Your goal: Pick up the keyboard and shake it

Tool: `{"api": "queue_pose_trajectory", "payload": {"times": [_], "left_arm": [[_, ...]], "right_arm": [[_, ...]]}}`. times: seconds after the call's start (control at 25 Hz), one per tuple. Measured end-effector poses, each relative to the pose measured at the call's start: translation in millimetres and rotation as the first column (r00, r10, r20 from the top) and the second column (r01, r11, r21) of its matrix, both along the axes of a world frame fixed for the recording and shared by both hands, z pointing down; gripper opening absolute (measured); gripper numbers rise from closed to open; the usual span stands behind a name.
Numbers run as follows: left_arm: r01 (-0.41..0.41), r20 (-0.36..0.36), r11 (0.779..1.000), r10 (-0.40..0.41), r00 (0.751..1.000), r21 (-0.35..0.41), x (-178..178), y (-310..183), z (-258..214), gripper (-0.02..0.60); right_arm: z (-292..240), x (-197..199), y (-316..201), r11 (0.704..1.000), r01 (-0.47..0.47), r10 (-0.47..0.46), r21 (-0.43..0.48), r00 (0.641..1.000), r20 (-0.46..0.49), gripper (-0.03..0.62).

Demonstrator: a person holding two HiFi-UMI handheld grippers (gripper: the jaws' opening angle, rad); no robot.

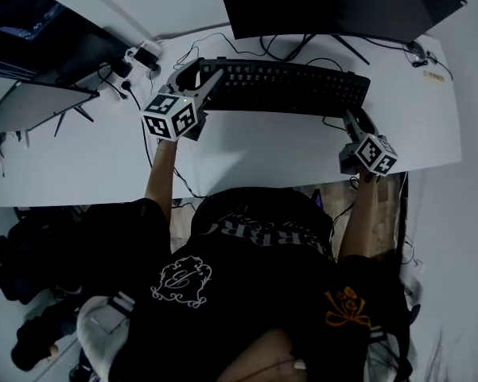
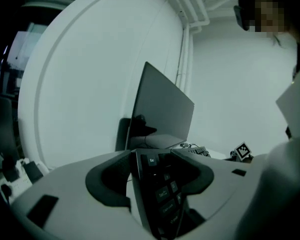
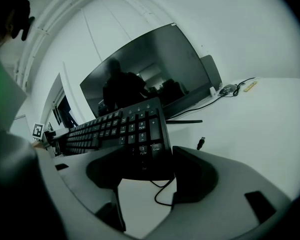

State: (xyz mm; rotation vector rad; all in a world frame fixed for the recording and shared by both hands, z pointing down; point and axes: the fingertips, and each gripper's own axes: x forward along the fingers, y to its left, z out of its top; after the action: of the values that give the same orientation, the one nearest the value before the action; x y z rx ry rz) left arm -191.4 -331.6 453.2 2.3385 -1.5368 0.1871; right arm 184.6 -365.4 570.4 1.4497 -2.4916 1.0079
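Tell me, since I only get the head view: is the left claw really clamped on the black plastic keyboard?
Observer: Yes. The left gripper view shows the left claw shut on the black plastic keyboard, right at the Esc key end.
Operator: And the right claw?
Observer: The right claw is shut on the number-pad corner, with the Enter key just inside its pads.
Operator: Is that end off the desk?
Observer: Yes. The right gripper view shows bare white desk below the keyboard's edge, with a gap between them.
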Motion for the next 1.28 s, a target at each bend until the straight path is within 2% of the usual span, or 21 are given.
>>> {"api": "queue_pose_trajectory", "payload": {"times": [0.12,0.28,0.4,0.48,0.68,0.76,0.84,0.96,1.12,1.28], "left_arm": [[-0.041,0.072,0.996,0.035,0.997,0.084,9.4,-0.2,-24.0,0.247],[-0.086,0.133,0.979,0.061,0.989,0.184,19.6,4.9,-45.1,0.247],[-0.118,0.175,0.963,0.077,0.982,0.24,25.5,12.0,-54.5,0.247],[-0.143,0.204,0.953,0.089,0.975,0.269,29.5,15.7,-58.6,0.247],[-0.168,0.25,0.941,0.094,0.964,0.294,34.8,20.6,-62.2,0.247],[-0.172,0.252,0.938,0.096,0.963,0.3,38.2,24.9,-63.4,0.247],[-0.175,0.242,0.926,0.095,0.966,0.333,42.8,28.4,-69.0,0.247],[-0.192,0.283,0.923,0.097,0.954,0.333,45.5,34.9,-71.1,0.247],[-0.238,0.321,0.888,0.111,0.941,0.392,55.9,40.1,-87.3,0.247],[-0.251,0.334,0.883,0.116,0.935,0.396,56.6,39.6,-91.8,0.247]], "right_arm": [[4.6,1.4,2.4,1.0,0.003,-0.003,0.0,0.999,0.042,0.281],[0.7,3.6,3.7,0.999,-0.007,0.004,0.034,0.997,0.075,0.281],[-4.9,4.8,3.5,0.997,-0.001,-0.004,0.075,0.998,0.068,0.281],[-6.6,6.2,3.7,0.995,0.001,-0.005,0.103,0.999,0.032,0.279],[-5.5,7.7,2.2,0.989,-0.021,0.028,0.146,0.999,-0.04,0.27],[-5.4,10.0,3.9,0.986,-0.039,0.048,0.162,0.997,-0.053,0.268],[-5.8,11.9,6.3,0.983,-0.051,0.063,0.176,0.996,-0.062,0.267],[-5.1,12.8,11.8,0.98,-0.07,0.083,0.186,0.995,-0.061,0.267],[-0.9,12.2,20.4,0.979,-0.1,0.108,0.179,0.993,-0.038,0.264],[0.3,9.8,21.7,0.98,-0.107,0.112,0.169,0.993,-0.023,0.264]]}}
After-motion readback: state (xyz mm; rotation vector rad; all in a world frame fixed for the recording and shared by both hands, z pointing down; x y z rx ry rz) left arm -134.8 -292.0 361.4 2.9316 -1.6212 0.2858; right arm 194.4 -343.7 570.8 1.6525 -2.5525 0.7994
